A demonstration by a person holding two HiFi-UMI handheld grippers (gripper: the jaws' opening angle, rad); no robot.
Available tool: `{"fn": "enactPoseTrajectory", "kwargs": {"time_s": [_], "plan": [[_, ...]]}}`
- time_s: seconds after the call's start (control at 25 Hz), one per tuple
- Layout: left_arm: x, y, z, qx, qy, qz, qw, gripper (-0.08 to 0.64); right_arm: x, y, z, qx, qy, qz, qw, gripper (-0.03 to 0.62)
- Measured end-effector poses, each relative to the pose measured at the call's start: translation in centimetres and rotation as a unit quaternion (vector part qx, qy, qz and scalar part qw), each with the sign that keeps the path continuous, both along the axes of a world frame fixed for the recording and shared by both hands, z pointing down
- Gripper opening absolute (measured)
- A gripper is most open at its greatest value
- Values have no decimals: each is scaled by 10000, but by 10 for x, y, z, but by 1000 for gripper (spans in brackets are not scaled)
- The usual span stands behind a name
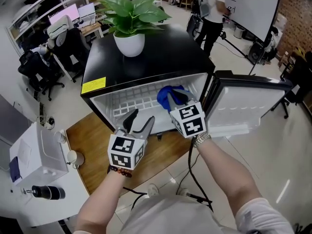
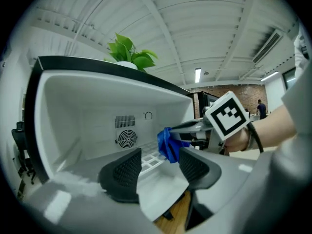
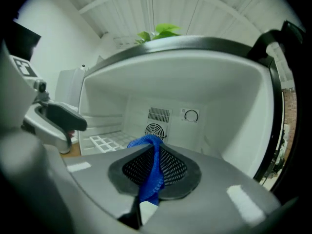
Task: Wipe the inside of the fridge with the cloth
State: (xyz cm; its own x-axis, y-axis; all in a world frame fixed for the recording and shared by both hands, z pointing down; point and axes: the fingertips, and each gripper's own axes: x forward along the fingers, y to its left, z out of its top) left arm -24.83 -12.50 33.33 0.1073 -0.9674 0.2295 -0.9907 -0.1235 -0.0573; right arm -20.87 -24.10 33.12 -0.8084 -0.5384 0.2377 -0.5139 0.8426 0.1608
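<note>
Two grippers are up at the open fridge [image 1: 165,57], so let's go across. On the left, the left gripper [image 1: 139,121] hangs just in front of the cabinet's lower lip with its fingers [image 1: 130,118] spread wide. Its own view confirms it: the two dark pads [image 2: 127,172] stand well apart and nothing sits between them, only the white floor of the compartment beyond. It touches nothing that I can see. Moving to the middle, the fridge is a low black box with a white lining, standing on a wooden board [image 1: 92,150]. Inside lies a white wire shelf [image 1: 131,101], and on the back wall there's a round fan grille [image 3: 155,129] with a dial [image 3: 191,115] just beside it. On the black top stands a white pot [image 1: 129,43] holding a leafy green plant [image 1: 134,11]. Now to the right: the right gripper [image 1: 171,100] reaches into the mouth of the compartment on its right side, and its fingers are pinched narrow on the blue cloth [image 1: 168,94]. Its own view shows the fabric [image 3: 151,172] squeezed between the meshed pads, one fold bunched out past the tips. The cloth sits above the right part of the shelf; whether it touches the lining, I can't tell. Farthest right, the door [image 1: 243,106] is swung fully open, white inner face up.
</note>
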Motion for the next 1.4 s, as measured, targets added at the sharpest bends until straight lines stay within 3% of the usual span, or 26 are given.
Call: {"fn": "enactPoseTrajectory", "kwargs": {"time_s": [0.36, 0.68, 1.04, 1.2, 1.4], "plan": [[44, -34, -7, 30, 10, 426, 9991, 326, 16, 44, -60, 112, -358, -1035, 9939, 31], [73, -49, -23, 244, -266, 560, 9978, 325, 36, 66, -74, -39, -402, -1552, 9871, 31], [82, -53, -16, 146, -325, 500, 9981, 223, 63, 70, -91, 130, -520, -1571, 9861, 31], [81, -55, -19, 125, -201, 377, 9990, 107, 74, 72, -91, 210, -502, -1541, 9865, 31], [91, -56, -19, 105, 22, 491, 9987, 59, 82, 76, -80, 131, -471, -1556, 9866, 31]]}}
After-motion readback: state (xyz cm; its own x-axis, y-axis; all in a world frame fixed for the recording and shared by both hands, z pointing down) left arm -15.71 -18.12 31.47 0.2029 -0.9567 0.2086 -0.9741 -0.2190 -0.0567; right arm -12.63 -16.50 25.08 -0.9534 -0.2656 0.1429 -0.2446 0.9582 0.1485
